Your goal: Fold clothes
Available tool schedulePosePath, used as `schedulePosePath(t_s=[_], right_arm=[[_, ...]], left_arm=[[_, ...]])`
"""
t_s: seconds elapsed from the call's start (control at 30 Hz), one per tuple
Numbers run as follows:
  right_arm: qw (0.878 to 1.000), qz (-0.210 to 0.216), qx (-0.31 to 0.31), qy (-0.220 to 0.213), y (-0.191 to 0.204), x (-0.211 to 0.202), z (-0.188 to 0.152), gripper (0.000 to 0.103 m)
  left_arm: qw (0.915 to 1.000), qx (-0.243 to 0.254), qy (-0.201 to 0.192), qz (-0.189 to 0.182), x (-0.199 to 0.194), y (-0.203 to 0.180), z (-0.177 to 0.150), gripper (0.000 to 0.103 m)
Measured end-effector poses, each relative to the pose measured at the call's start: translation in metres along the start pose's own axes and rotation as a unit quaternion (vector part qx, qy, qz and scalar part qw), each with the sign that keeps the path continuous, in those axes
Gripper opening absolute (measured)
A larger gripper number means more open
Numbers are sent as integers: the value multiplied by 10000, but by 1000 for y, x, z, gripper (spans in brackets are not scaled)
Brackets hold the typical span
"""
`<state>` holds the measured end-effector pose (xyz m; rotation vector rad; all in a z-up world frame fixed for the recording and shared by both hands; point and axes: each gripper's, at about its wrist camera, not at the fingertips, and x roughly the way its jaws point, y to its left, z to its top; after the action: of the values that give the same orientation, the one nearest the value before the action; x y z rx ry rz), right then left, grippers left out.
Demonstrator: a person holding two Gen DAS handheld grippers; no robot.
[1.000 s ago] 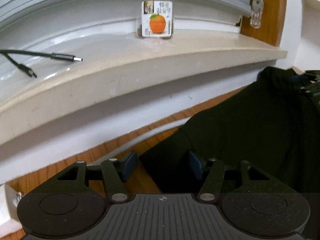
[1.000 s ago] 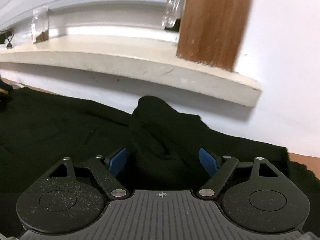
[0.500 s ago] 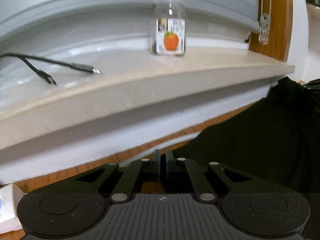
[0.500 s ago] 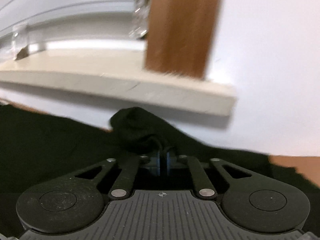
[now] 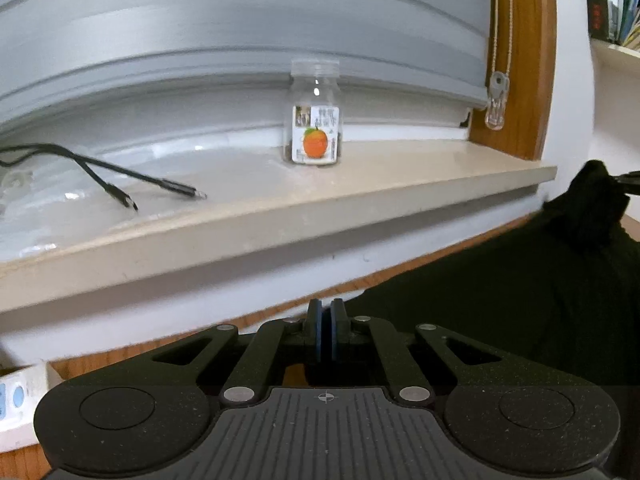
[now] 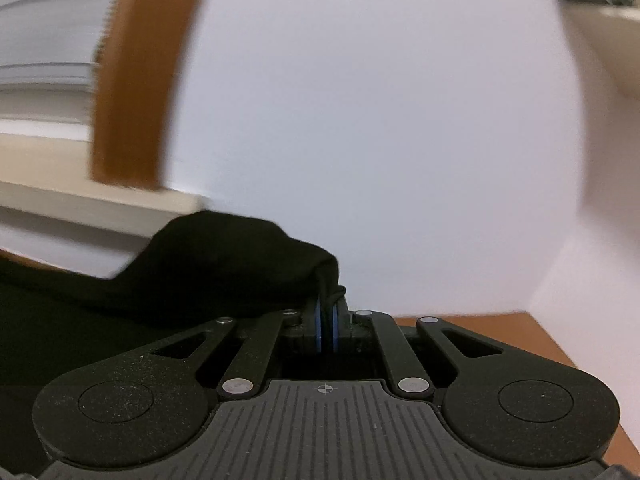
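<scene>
Both claws have snapped shut in the past second, and we're lifting! Our right gripper (image 6: 326, 320) is clenched on a bunched peak of the black garment (image 6: 224, 264), cloth plainly caught between its blue pads. Our left gripper (image 5: 325, 330) is closed too, at the garment's left edge; whether fabric sits between its pads we cannot tell. That means the fold is starting: the far edge is rising off the wooden table (image 5: 404, 276). The garment lies below the windowsill (image 5: 360, 204), long axis running along the wall, gripper to gripper.
</scene>
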<state>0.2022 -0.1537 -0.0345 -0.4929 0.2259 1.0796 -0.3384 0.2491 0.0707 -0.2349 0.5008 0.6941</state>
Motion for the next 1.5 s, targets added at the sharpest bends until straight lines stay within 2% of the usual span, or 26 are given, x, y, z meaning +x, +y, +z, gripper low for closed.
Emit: schedulePosePath(t_s=[0.07,0.23,0.3,0.37,0.47,0.5,0.53,0.57,0.67,0.77,0.87,0.93,1.03,1.17,1.27,1.33,1.5], right_arm=[[9998,-41,16,202,-13,7,-13,6],[9982,174,6,577,-18,21,-41,10],[9981,219,-38,583,-16,22,-46,14],[9980,300,-61,548,-16,19,-47,22],[9982,450,-45,396,-19,9,-44,26],[9984,472,-25,321,-20,3,-42,33],[9985,496,-1,226,-23,-2,-40,40],[9985,540,25,117,-24,-8,-38,43],[9968,750,139,-229,-25,-26,-30,44],[9934,1056,260,-370,-12,-30,-15,51],[9924,1200,63,-268,12,-12,-4,56],[9925,1213,-83,-143,25,-1,-1,67],[9945,1011,-165,235,30,16,-3,68],[9912,1198,-71,554,29,31,-8,69],[9890,1301,-169,680,27,28,-13,71],[9859,1458,-278,769,28,28,-16,75],[9769,1896,-510,843,32,27,-21,75]], left_arm=[[10000,17,50,-28,5,-1,-2,9],[9996,208,76,172,20,0,-4,35],[9995,269,88,141,25,1,-4,40],[9993,338,153,83,31,2,-4,40],[9987,415,301,-38,38,1,-4,51],[9984,420,363,-82,41,1,-4,52],[9982,407,416,-133,43,2,-5,52],[9981,376,454,-172,44,3,-6,52],[9977,256,584,-224,49,6,-8,52],[9969,129,713,-317,54,8,-11,53],[9967,130,737,-323,56,6,-12,57],[9966,154,755,-306,57,4,-12,58],[9965,183,772,-255,62,5,-9,62],[9967,112,765,-260,70,8,-5,62],[9971,190,692,-243,72,7,-6,56],[9977,226,616,-163,72,7,-8,37],[9979,281,558,-157,70,7,-9,35]])
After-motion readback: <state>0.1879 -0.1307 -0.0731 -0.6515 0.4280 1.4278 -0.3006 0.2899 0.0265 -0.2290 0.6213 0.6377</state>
